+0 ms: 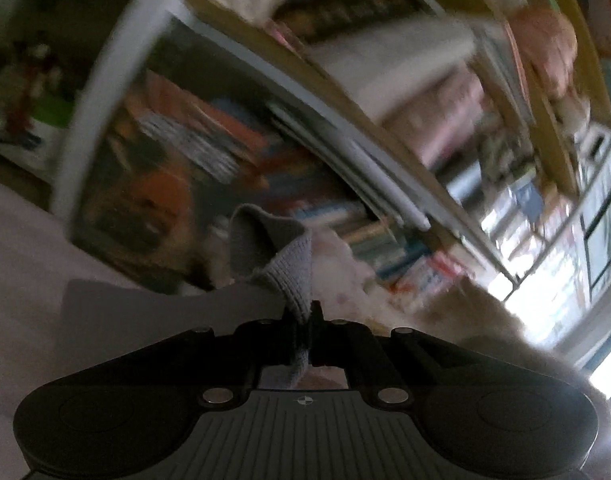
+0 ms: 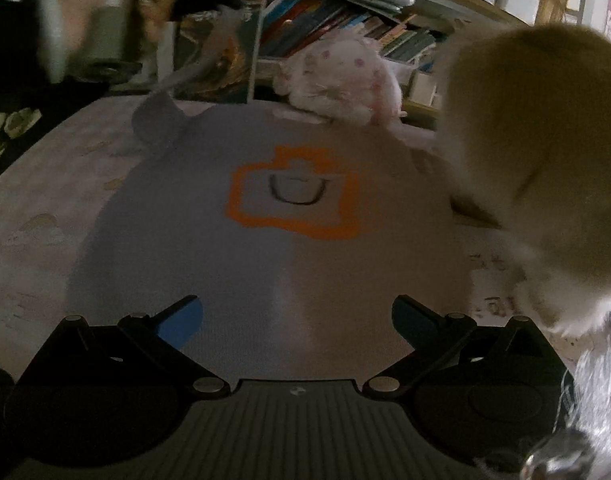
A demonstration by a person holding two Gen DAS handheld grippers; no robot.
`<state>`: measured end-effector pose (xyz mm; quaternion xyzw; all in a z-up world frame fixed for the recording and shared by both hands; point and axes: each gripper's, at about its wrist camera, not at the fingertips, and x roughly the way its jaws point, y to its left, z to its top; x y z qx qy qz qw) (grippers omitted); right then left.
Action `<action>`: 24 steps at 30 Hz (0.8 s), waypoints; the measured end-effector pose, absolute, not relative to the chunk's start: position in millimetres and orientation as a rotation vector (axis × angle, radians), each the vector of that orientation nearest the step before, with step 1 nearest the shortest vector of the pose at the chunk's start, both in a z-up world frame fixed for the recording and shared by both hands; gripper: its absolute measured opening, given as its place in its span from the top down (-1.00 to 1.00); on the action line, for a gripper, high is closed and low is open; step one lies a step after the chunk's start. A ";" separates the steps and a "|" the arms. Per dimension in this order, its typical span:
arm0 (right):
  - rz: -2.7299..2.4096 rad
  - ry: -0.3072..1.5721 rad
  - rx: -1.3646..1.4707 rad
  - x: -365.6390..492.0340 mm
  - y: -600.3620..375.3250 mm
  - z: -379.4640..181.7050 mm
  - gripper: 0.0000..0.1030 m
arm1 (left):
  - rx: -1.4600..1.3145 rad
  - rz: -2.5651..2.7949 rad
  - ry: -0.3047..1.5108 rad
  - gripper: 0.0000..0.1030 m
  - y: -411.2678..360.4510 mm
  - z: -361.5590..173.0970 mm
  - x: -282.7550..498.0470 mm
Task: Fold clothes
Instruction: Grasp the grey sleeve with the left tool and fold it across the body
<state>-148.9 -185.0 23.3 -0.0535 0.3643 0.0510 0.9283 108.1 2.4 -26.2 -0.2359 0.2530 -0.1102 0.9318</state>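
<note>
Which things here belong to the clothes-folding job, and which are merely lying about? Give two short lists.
Part of the job:
- grey sweater with orange camera print, spread flat on the bed
- its ribbed cuff, pinched in the left gripper
- right gripper, open above the hem

Lying about:
- pink plush toy
- tan plush toy
- bookshelf

A pale patterned bed (image 2: pixel 45 216) carries a grey sweater (image 2: pixel 265 272) and pink plush toy (image 2: pixel 345 80).

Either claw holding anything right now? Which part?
Left claw is shut on the grey sweater's ribbed cuff, sleeve lifted. Right claw is open over the sweater body, holding nothing.
</note>
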 end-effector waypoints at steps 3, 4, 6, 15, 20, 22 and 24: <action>0.167 0.737 -0.080 -150.7 -210.7 21.7 -0.98 | -0.449 -0.193 0.559 0.94 -31.4 -46.3 114.9; 0.184 0.740 -0.083 -151.8 -217.1 20.6 -0.98 | -0.438 -0.183 0.573 0.94 -42.6 -53.0 117.1; 0.208 0.749 -0.084 -153.6 -229.1 18.0 -0.98 | -0.415 -0.161 0.601 0.94 -65.1 -66.3 121.7; 0.205 0.789 -0.026 -154.8 -282.0 5.9 -0.98 | -0.273 -0.109 0.684 0.15 -130.2 -75.3 131.8; 0.220 0.792 -0.022 -150.5 -292.7 3.6 -0.98 | -0.224 -0.294 0.633 -0.41 -159.0 -44.2 104.5; 0.235 0.793 -0.020 -146.0 -294.2 2.8 -0.98 | -0.216 -0.375 0.596 -0.45 -161.4 -30.9 87.0; 0.250 0.796 -0.015 -140.3 -294.9 1.6 -0.98 | -0.191 -0.413 0.559 -0.45 -160.0 -16.3 68.8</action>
